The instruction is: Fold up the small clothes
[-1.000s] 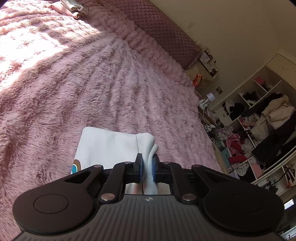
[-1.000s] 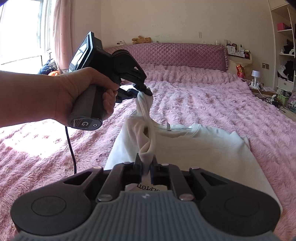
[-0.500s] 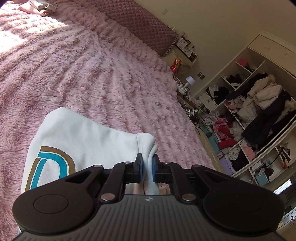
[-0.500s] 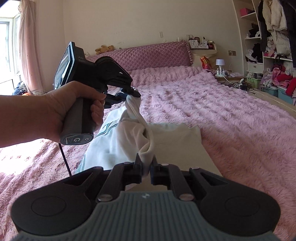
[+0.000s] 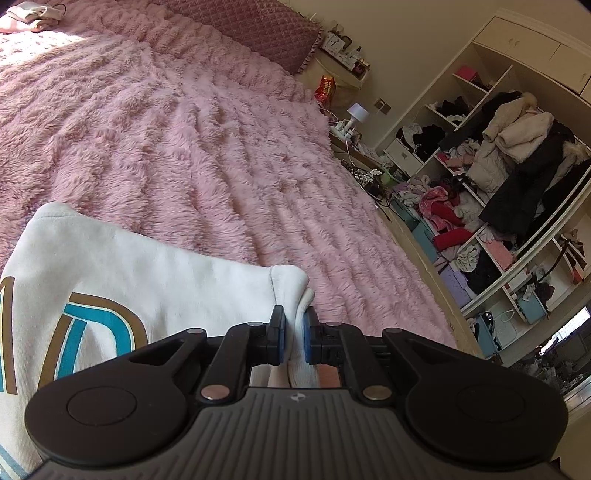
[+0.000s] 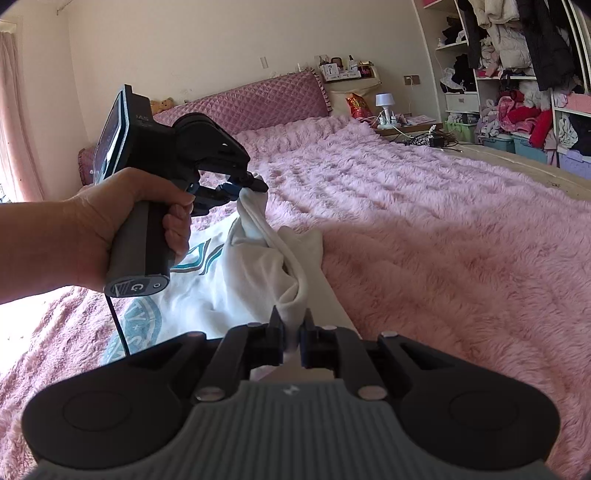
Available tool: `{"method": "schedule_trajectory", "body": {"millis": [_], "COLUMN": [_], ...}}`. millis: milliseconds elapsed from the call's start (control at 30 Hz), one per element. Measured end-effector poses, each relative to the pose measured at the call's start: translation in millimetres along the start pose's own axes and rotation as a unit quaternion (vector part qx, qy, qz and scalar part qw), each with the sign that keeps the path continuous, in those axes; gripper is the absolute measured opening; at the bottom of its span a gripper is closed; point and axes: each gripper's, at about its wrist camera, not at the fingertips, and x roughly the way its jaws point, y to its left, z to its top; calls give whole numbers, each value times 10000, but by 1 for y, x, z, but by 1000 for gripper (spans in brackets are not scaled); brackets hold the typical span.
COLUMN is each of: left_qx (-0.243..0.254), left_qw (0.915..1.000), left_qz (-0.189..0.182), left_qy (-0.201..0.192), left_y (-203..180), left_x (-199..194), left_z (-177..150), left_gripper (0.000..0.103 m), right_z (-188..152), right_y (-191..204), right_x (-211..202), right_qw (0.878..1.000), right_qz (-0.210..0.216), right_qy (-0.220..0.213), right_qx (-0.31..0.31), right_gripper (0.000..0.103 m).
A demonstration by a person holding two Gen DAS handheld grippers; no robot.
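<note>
A small white shirt [image 5: 147, 280] with a teal and brown print lies partly on the pink fluffy bed cover [image 5: 207, 155]. My left gripper [image 5: 293, 332] is shut on a bunched edge of the shirt. In the right wrist view the left gripper [image 6: 255, 184] holds that edge lifted above the bed. My right gripper [image 6: 291, 332] is shut on another bunched part of the shirt [image 6: 258, 266], nearer to me. The cloth stretches between the two grippers, and the printed side [image 6: 144, 317] shows to the left.
A quilted headboard [image 6: 258, 99] stands at the far end of the bed. Open shelves full of clothes [image 5: 498, 166] and a bedside stand with a lamp [image 6: 384, 105] line the right side. Some cloth [image 5: 29, 14] lies at the far left of the bed.
Both grippers, still gripping the shirt, have swung to the right; the shirt has turned over so its printed side now shows at the left.
</note>
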Motion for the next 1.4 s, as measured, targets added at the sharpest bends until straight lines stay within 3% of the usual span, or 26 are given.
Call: {"method": "schedule_trajectory", "body": {"millis": [633,767,867,1000,1133,1233,1400], "left_qx": [-4,428,925,1361,1346,1279,1769], "left_qw": [9991,9978,9951,9902,9908,9910,9768], "left_qz": [222,274,153,-61,43,389,1209], "left_qy": [355,428,319,308,153,-39,-42], "left_y": [-10,-25,-41,-45,-21,10,39], "left_x": [35,29,5,-55,-125,-179,-225], "left_z": [-24,-20,-15,-29,-63,-97,-148], "left_gripper": [12,18,18,21,22,24,24], "right_z": [-17,-22,-24,-22,-20,-21,-23], "right_y": [-40,-49,-58,-74,-71,-67,-63], "right_x": [23,29,31,32,27,23,21], "right_qw": [9950,9946,9926,9823,9829,9846,9849], "right_qz": [22,158,454,848,810,762,691], "right_qy": [385,455,457,554,561,563,550], "right_qx": [923,921,1032,1576,1552,1471,1486], "right_gripper": [3,11,17,32,35,38,37]}}
